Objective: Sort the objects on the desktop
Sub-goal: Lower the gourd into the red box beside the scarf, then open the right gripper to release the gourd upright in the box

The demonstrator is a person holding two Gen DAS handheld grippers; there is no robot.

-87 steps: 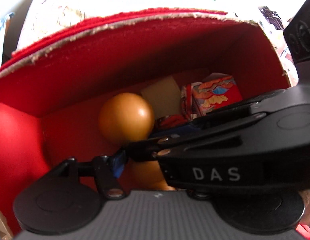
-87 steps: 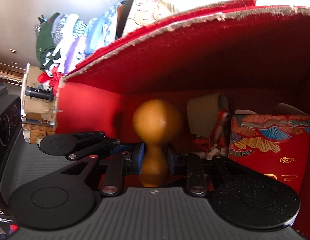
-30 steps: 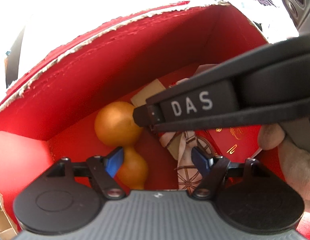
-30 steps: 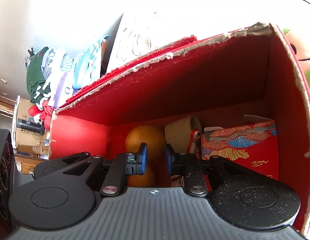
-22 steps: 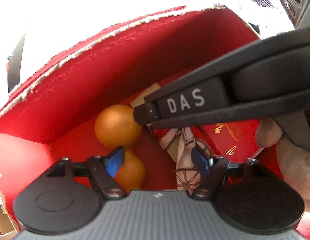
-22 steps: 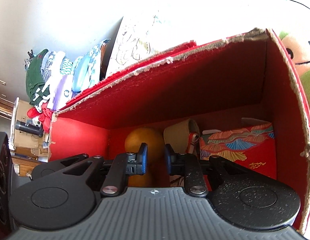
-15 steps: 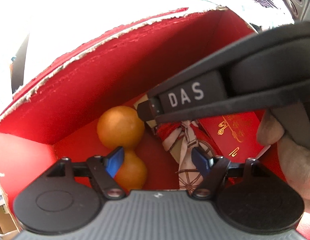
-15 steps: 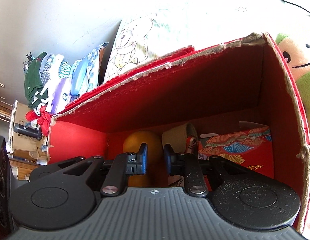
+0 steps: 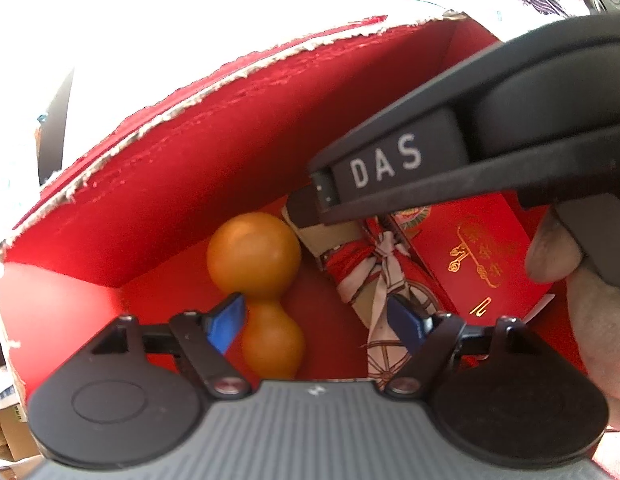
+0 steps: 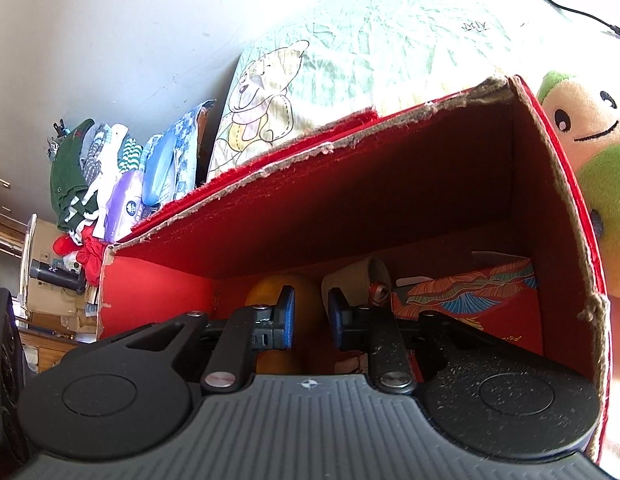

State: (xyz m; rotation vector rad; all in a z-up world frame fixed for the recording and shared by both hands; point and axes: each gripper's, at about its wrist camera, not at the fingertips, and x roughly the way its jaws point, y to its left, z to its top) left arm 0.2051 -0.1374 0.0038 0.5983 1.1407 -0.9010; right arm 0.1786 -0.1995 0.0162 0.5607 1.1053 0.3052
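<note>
An orange-brown gourd [image 9: 256, 256] lies on the floor of an open red box [image 9: 190, 108], left of a scarf-wrapped bundle [image 9: 373, 264] and a red packet with gold print [image 9: 477, 256]. My left gripper [image 9: 315, 322] hangs open above the box, with the gourd's small end by its left pad. My right gripper [image 9: 310, 208] reaches in from the upper right, its tip over the bundle. In the right wrist view the right gripper [image 10: 311, 316] shows a narrow gap with nothing in it, and the gourd [image 10: 266, 292] lies behind its left finger.
A person's hand [image 9: 589, 312] holds the right gripper. The box's frayed rim [image 10: 349, 140] and right wall [image 10: 557, 240] stand close. A patterned red box [image 10: 469, 292] fills the right corner. A plush toy [image 10: 589, 152] sits right of the box, with a bear-print sheet [image 10: 262, 92] behind.
My right gripper has let go of the gourd, which now lies on the box floor. Both grippers have lifted back out of the box, showing more of its rim and surroundings.
</note>
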